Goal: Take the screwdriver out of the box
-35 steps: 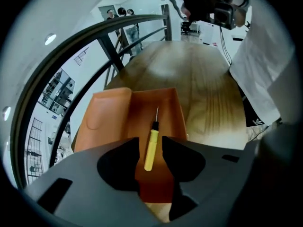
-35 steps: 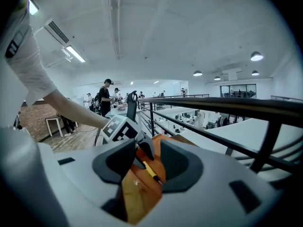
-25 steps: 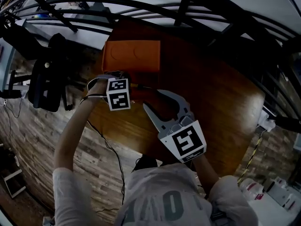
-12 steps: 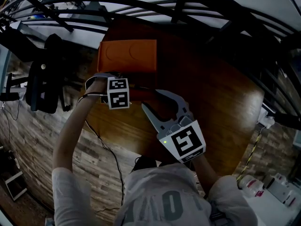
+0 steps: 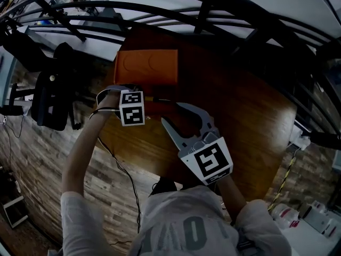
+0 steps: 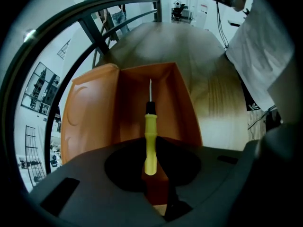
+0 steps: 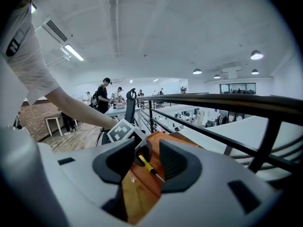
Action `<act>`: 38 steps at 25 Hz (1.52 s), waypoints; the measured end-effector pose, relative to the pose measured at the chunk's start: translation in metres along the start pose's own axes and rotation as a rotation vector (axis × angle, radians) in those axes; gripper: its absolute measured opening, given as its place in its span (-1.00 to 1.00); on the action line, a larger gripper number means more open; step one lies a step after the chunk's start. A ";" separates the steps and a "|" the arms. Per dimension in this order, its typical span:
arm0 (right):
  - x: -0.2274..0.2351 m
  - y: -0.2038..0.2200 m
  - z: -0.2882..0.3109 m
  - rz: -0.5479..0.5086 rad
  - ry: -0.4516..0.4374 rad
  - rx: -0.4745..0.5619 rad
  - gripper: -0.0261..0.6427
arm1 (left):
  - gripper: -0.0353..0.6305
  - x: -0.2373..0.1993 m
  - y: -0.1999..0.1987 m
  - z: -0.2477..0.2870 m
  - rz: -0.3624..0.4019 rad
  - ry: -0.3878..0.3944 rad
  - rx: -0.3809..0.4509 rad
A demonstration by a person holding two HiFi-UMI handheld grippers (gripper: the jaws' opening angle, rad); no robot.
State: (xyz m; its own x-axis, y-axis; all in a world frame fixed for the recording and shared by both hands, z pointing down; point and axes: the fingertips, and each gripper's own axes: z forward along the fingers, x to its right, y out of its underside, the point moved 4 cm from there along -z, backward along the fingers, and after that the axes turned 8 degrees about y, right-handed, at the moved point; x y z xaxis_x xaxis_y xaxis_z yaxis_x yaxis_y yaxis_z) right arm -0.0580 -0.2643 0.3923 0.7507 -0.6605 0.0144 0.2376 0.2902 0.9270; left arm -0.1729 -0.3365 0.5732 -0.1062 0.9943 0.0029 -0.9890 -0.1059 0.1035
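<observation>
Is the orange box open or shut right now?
Open. The orange box has its lid swung aside, baring the interior, where the left gripper has just closed on the screwdriver.

Left tongs [image 6: 151,175] just closed on yellow-handled screwdriver [image 6: 150,136], pointing forward over open orange box [image 6: 94,112]

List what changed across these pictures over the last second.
The left gripper has just been closing its jaws and is now shut on the yellow handle of the metal-tipped screwdriver in the open orange plastic box. Unchanged: the box stays in place, and the right gripper stays open over the brown wooden table.
</observation>
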 end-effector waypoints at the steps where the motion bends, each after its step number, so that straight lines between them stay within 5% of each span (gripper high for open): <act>1: -0.001 -0.002 0.000 -0.002 0.001 0.005 -0.45 | -0.67 0.000 0.001 -0.006 -0.012 -0.012 0.012; 8: -0.008 -0.023 -0.016 -0.020 0.025 0.064 -0.45 | -0.67 0.000 0.007 -0.066 -0.140 -0.182 0.153; 18: -0.026 -0.057 -0.046 -0.064 0.046 0.180 -0.45 | -0.67 0.019 0.023 -0.194 -0.532 -0.674 0.493; 23: -0.042 -0.065 -0.068 -0.087 0.050 0.240 -0.45 | -0.67 0.066 0.016 -0.261 -0.721 -0.983 0.690; 28: -0.057 -0.071 -0.089 -0.098 0.048 0.288 -0.45 | -0.67 0.131 0.007 -0.309 -0.914 -1.212 0.878; 38: -0.086 -0.075 -0.104 -0.097 0.094 0.375 -0.45 | -0.67 0.229 0.013 -0.325 -1.215 -1.457 1.097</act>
State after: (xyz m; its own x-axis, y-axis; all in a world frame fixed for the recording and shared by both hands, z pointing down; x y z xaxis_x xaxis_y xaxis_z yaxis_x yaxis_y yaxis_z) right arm -0.0763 -0.1570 0.2821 0.7929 -0.6013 -0.0983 0.0816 -0.0552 0.9951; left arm -0.2438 -0.1129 0.2518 0.9968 -0.0799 -0.0005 -0.0059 -0.0792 0.9968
